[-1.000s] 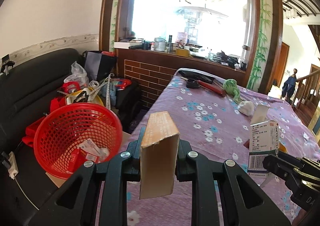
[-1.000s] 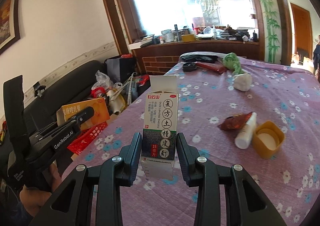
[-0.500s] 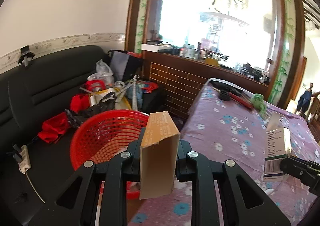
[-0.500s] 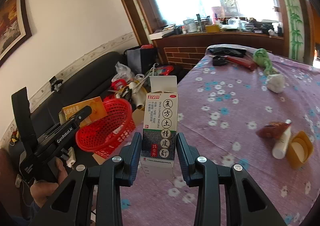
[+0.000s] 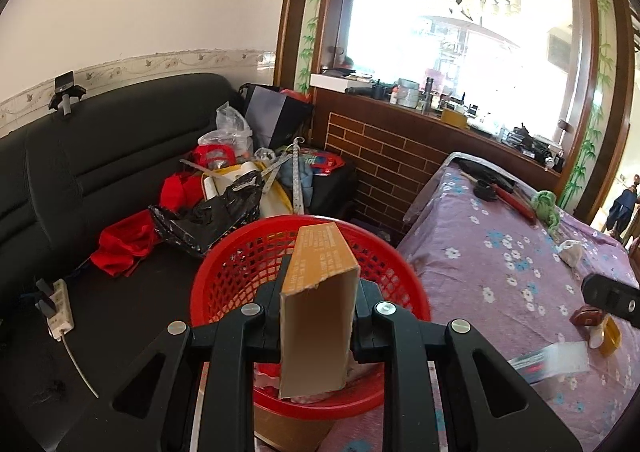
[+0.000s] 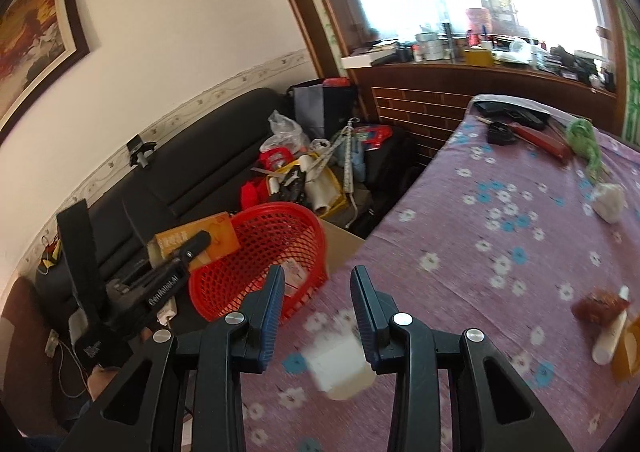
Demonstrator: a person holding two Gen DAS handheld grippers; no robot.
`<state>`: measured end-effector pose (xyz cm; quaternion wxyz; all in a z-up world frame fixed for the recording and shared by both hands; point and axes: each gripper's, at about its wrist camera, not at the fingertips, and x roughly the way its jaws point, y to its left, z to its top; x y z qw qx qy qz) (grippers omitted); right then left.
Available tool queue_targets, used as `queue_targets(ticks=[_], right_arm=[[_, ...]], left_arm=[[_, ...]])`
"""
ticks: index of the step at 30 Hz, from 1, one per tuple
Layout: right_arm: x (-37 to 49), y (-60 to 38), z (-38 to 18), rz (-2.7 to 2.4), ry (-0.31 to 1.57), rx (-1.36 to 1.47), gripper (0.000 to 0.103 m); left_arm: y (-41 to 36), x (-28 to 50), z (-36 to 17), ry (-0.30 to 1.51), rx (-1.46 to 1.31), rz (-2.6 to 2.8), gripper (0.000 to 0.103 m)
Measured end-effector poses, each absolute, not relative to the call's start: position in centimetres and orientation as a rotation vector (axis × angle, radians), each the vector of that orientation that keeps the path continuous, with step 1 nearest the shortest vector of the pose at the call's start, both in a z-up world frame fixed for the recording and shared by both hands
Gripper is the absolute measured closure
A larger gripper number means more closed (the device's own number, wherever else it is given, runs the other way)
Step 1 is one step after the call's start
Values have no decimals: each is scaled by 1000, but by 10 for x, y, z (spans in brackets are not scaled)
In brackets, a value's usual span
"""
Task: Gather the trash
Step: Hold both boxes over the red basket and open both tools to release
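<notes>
Left hand-held gripper (image 5: 316,316) clamps cardboard box (image 5: 318,316) over red basket (image 5: 240,272); right hand-held gripper (image 6: 318,312) closing, white carton (image 6: 340,364) loose below

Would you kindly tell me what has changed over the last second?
The right claw has let go of the white medicine box, now a blur below its closing jaws. The left claw carried the brown carton over the red basket, still clamped.

"GenRobot.AI" on left gripper (image 6: 182,250) body
</notes>
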<state>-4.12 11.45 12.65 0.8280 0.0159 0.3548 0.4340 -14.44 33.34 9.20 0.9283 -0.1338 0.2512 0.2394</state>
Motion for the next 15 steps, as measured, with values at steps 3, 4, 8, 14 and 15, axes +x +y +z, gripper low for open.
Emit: queue_targets(ticks=[3, 4, 8, 14, 15], right_arm=[[-36, 132, 126, 935, 767, 24, 79], [-35, 133, 126, 931, 768, 20, 79], [-30, 124, 128, 917, 777, 5, 75], [-13, 91, 97, 963, 856, -120, 22], [-12, 89, 93, 980, 871, -142, 22]], left_arm=[[342, -142, 87, 528, -290, 496, 82], [344, -143, 86, 529, -295, 495, 82], [351, -142, 83, 532, -300, 493, 82], [355, -136, 77, 540, -302, 487, 82], [355, -135, 76, 542, -305, 486, 82]])
